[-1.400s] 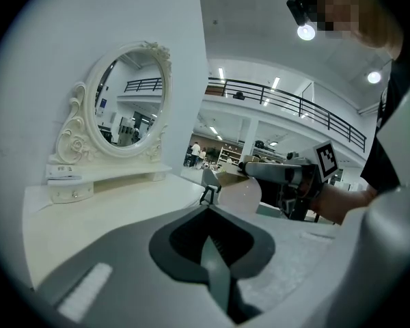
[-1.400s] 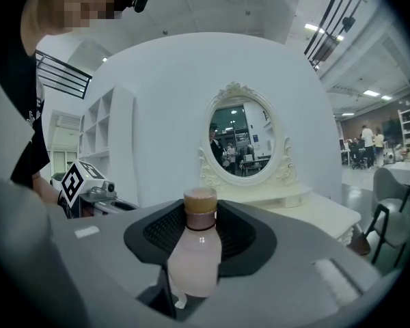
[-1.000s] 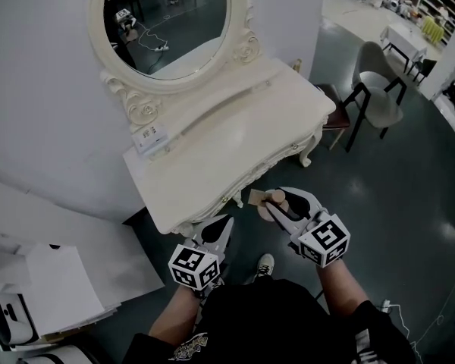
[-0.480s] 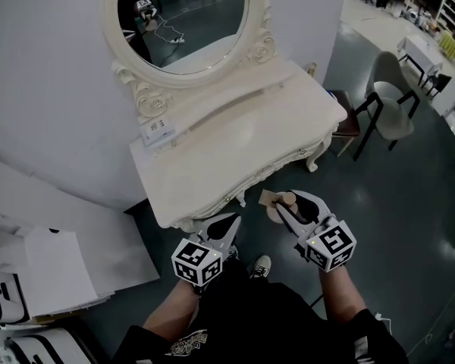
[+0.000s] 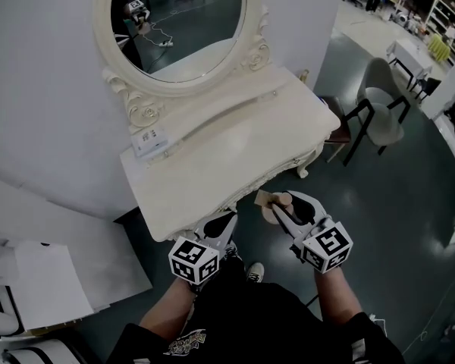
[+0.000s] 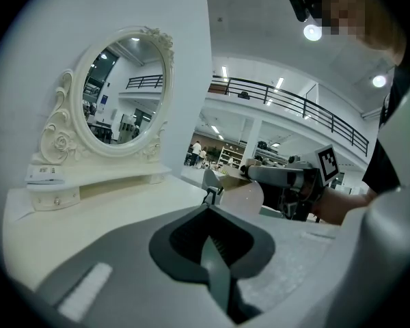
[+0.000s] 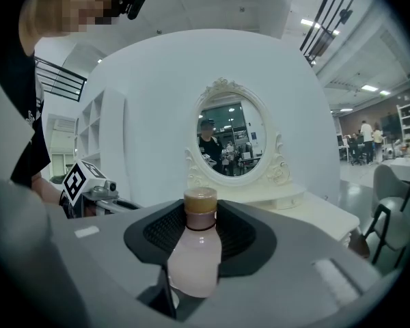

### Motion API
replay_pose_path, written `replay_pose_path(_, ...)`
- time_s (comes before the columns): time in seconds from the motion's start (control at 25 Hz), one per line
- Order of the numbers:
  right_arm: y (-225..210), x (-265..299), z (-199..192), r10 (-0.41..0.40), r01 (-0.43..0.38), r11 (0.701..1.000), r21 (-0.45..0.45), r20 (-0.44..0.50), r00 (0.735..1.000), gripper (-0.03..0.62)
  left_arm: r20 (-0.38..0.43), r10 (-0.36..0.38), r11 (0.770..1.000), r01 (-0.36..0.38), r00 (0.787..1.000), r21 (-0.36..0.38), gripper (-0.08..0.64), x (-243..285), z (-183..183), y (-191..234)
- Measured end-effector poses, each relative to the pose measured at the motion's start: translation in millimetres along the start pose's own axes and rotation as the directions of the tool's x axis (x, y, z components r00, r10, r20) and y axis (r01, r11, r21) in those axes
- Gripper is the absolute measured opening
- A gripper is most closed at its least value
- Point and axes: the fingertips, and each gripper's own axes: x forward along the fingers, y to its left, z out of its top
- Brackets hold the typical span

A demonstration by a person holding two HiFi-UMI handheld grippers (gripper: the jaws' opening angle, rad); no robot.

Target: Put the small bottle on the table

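A small pale pink bottle (image 7: 195, 255) with a tan cap sits between the jaws of my right gripper (image 7: 195, 251), which is shut on it. In the head view the bottle (image 5: 277, 203) is held in the air just off the front right edge of the cream dressing table (image 5: 235, 154), and my right gripper (image 5: 286, 207) points toward that table. My left gripper (image 5: 218, 224) is shut with nothing in it, close to the table's front edge. The left gripper view shows its closed jaws (image 6: 208, 234) and the bottle (image 6: 249, 195) off to the right.
An oval mirror (image 5: 174, 17) stands at the back of the table, with a small white box (image 5: 150, 139) at the back left. A grey chair (image 5: 379, 108) and a brown stool (image 5: 337, 123) stand to the right. White boards (image 5: 38, 279) lie on the floor at left.
Both grippers stay at the table's front edge, the right one still holding the bottle. The view has shifted slightly, so the table sits a little lower and to the left.
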Motion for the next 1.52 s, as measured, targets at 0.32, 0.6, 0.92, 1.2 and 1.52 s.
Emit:
replay_pose_path(0.32,-12.5,36.5,14.9,-0.014,0.014,1.000,-0.007,0.005,1.000,0.169,0.013,-0.007,1.000,0.007,1.000,0.003,0.002,11.2,19.4,35.4)
replay_pose_path(0.6,-21.8,67.8,24.8,-0.023,0.023,1.000,-0.009,0.003,1.000,0.169,0.023,-0.010,1.000,0.010,1.000,-0.004,0.002,18.0,31.3,63.8)
replay_pose_path(0.92,-24.1,113.8,33.6,-0.008,0.008,1.000,-0.014,-0.004,1.000,0.169,0.042,0.025,1.000,-0.024,0.999,-0.004,0.002,14.4,46.8,109.8)
replay_pose_path(1.2,-26.7,161.5,46.8,0.016,-0.016,0.999,-0.035,-0.008,1.000,0.169,0.057,0.041,0.999,-0.041,0.997,-0.013,0.002,16.1,59.8,147.5)
replay_pose_path(1.52,-25.5,205.0,50.4,0.040,-0.041,0.998,-0.041,-0.025,0.999,0.167,0.064,0.047,0.999,-0.046,0.997,-0.009,0.002,14.2,69.6,179.2)
